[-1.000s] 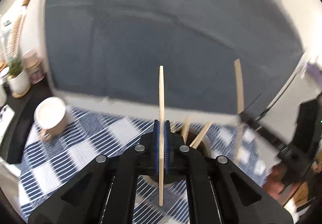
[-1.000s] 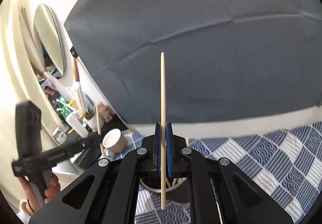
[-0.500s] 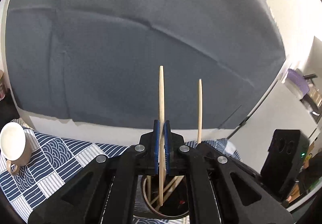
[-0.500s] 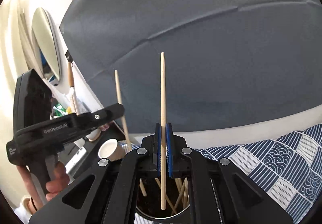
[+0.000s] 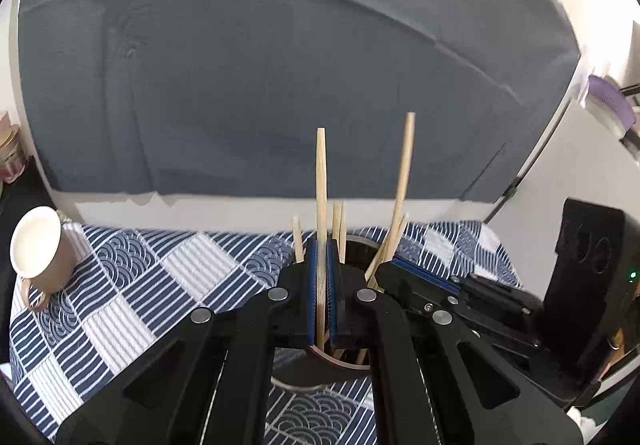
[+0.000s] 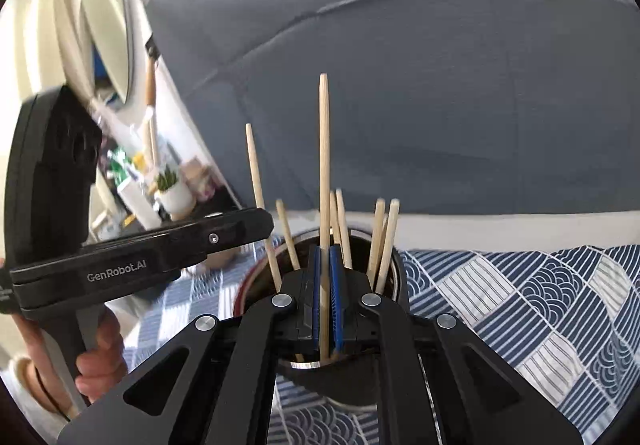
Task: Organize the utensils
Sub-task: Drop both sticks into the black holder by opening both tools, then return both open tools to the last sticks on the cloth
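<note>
- Chopsticks stand in both hand-held grippers: the left hand-held gripper (image 5: 320, 305) has its blue pads closed on an upright wooden chopstick (image 5: 321, 181); the lower end of that stick reaches down into the dark round holder (image 5: 360, 245) just ahead of the fingers
- The right hand-held gripper (image 6: 325, 301) likewise pinches a second chopstick (image 6: 324, 149) between its blue pads; the stick stands upright, with its lower end inside the same holder (image 6: 394, 277)
- Several more loose chopsticks (image 6: 385, 237) lean against the holder's rim at different tilts; one tall stick (image 5: 404, 165) slants to the right in the left wrist view
- The holder sits on a surface covered by a blue and white patterned cloth (image 5: 152, 277); a cream mug (image 5: 36, 245) rests on the cloth, well apart to the left
- A grey fabric backdrop (image 5: 280, 65) fills the area behind
</note>
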A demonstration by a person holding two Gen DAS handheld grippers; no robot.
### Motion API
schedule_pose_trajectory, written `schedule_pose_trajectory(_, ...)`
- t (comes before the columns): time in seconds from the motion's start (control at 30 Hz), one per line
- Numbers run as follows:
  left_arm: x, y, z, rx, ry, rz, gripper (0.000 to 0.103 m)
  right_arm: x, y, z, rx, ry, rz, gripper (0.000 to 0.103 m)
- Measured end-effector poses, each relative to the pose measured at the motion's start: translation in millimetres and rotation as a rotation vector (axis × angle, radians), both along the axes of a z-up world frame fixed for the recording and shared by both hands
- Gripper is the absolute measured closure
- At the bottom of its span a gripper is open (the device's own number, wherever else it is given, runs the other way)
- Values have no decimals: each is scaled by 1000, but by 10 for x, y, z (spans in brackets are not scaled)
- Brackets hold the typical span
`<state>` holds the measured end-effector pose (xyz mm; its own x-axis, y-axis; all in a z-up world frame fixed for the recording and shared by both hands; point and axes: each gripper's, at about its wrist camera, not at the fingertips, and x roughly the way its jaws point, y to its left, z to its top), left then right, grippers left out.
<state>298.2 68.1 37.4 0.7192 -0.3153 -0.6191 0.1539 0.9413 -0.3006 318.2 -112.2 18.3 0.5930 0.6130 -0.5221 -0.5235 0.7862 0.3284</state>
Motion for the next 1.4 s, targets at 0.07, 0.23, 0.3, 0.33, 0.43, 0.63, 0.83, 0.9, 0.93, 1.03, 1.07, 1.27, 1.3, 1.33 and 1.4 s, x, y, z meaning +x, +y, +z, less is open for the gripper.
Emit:
schedule_pose_trajectory(0.07, -43, -1, -5, 3, 13, 7, 98, -31, -17, -12, -24, 2, 9, 98)
schedule_pose_trajectory(0.23, -127, 31, 16, 11, 7, 37, 98, -121, -26, 18, -81, 14, 33, 94)
schedule_pose_trajectory(0.3, -180, 101, 42, -45, -3, 37, 92, -176, -42, 45, -106, 8, 40, 94)
schedule_pose_trajectory(0.33, -199, 134, 56, -60, -8, 43, 83, -201, -47, 61, -121, 1, 39, 94)
schedule_pose_trajectory(0.43, -285, 239, 97, -97, -18, 63, 65, -318, -87, 146, -177, -16, 42, 82)
schedule_pose_trajectory(0.63, -484, 346, 42, -68, -14, 49, 37, -635, -284, 210, -258, -33, -38, 44)
schedule_pose_trajectory(0.83, -565, 359, -290, -38, 68, 8, 32, -870, -508, -109, -285, 40, -155, 40)
schedule_pose_trajectory(0.9, -573, 356, -451, -34, 119, -5, 31, -919, -535, -226, -303, 69, -186, 39)
schedule_pose_trajectory(0.93, -595, 352, -520, -23, 134, -8, 31, -954, -561, -303, -307, 91, -202, 36)
schedule_pose_trajectory(1.03, -647, 322, -803, 16, 217, -24, 30, -1007, -598, -487, -311, 155, -234, 34)
schedule_pose_trajectory(1.07, -672, 309, -900, 27, 246, -29, 30, -1022, -614, -535, -313, 169, -238, 34)
schedule_pose_trajectory(1.27, -842, 232, -1140, 100, 320, -51, 30, -1065, -714, -918, -354, 273, -290, 34)
schedule_pose_trajectory(1.3, -855, 217, -1147, 108, 323, -49, 30, -1050, -725, -980, -372, 288, -302, 34)
schedule_pose_trajectory(1.33, -869, 198, -1147, 116, 323, -45, 30, -1021, -747, -1057, -389, 311, -319, 34)
schedule_pose_trajectory(1.4, -898, 158, -1159, 117, 322, -37, 30, -967, -795, -1184, -397, 353, -344, 33)
